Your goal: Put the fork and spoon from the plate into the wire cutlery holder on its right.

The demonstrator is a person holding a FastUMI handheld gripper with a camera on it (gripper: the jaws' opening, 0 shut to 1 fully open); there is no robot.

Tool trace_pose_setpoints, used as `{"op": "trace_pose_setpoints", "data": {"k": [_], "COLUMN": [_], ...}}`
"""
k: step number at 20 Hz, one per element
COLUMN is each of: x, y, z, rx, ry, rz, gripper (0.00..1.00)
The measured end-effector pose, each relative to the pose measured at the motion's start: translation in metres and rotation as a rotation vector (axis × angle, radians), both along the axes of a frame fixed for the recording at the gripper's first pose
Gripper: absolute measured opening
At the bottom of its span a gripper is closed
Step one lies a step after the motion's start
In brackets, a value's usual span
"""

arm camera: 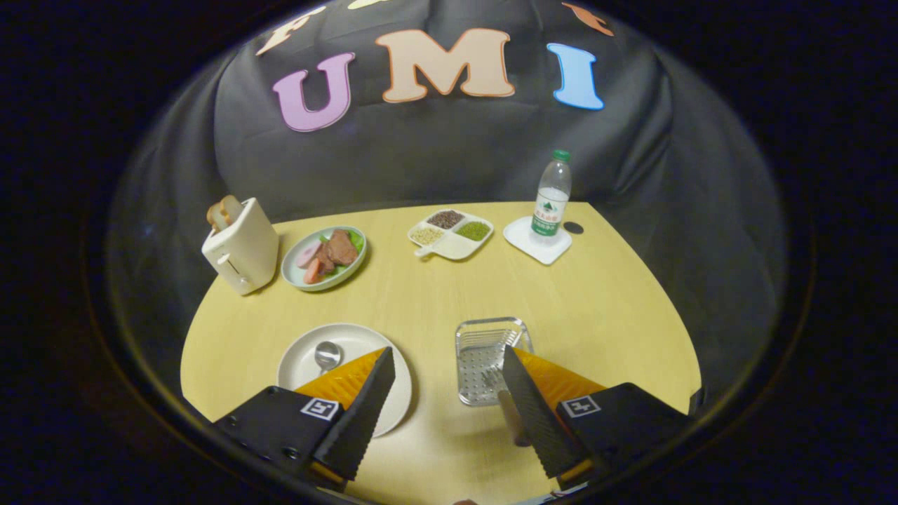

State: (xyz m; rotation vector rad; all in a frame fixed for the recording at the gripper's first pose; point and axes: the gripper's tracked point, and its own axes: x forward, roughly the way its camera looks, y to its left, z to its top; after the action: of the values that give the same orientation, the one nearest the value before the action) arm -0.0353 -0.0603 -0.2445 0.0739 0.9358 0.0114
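Wire cutlery holder [491,358] is already cradling the fork [506,407]; we are hovering our tool [445,365] open and empty, with the spoon [327,354] waiting on the plate [309,361].

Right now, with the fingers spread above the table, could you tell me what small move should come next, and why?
Probably swing the gripper toward the spoon on the white plate. Its fingers stand open and hold nothing, the spoon still lies on the plate, and what looks like the fork already lies in the wire holder.
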Motion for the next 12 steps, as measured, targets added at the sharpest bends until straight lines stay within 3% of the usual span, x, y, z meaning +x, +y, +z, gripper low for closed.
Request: {"op": "trace_pose_setpoints", "data": {"k": [8, 12], "x": [0.004, 0.013], "y": [0.070, 0.085], "z": [-0.003, 0.011], "rx": [-0.001, -0.066], "ry": [-0.145, -0.258], "rz": [0.064, 0.072], "gripper": [0.98, 0.99]}}
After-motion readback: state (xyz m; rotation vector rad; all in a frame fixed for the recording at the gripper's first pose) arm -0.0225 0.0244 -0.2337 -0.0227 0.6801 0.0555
